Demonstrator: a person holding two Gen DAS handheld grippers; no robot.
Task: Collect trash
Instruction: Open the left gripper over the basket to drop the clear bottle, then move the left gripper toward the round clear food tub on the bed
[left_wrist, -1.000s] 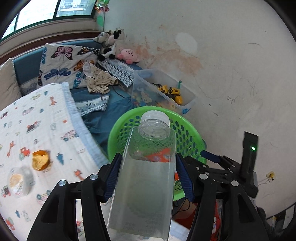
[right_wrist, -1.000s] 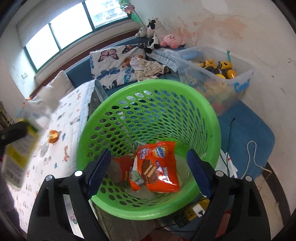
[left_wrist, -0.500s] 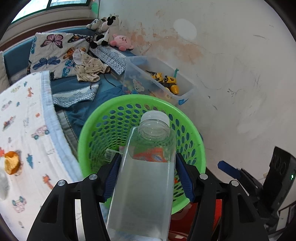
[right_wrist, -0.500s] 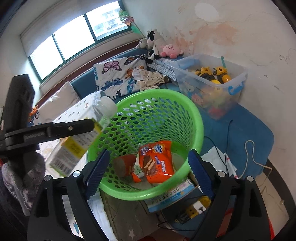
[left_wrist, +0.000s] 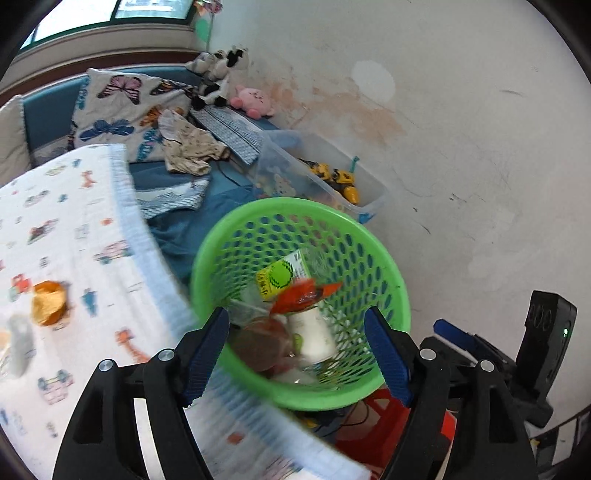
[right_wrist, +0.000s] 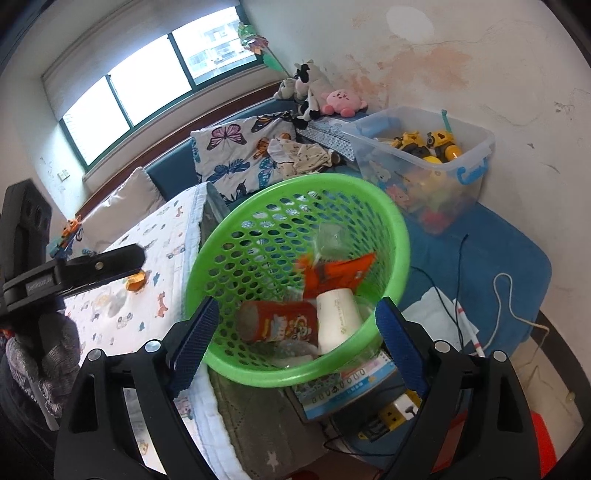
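The left tool (left_wrist: 297, 339) is seen with its blue-padded jaws spreading further apart, and nothing is caught between them. The right tool (right_wrist: 295, 336) is held wide apart as well, with nothing pinched.

Beyond both tools a round green perforated plastic basket (left_wrist: 236, 236) is seen, set beside the bed. Inside it the clear plastic bottle with a yellow-and-green label (left_wrist: 282, 277) is found, lying tilted against the far wall of the basket, partly blurred. Just below it an orange snack wrapper (left_wrist: 303, 295) is seen, and beneath that a white paper cup (left_wrist: 314, 332) lying on its side next to a red printed cylindrical can (right_wrist: 284, 325).

On the bed, a white blanket printed with small vehicles (left_wrist: 55, 229) is spread, and a crumpled orange wrapper (left_wrist: 48, 302) is left lying on it, well apart from the basket. A clear plastic storage box holding yellow toy vehicles (right_wrist: 424, 155) is placed against the stained wall behind the basket.
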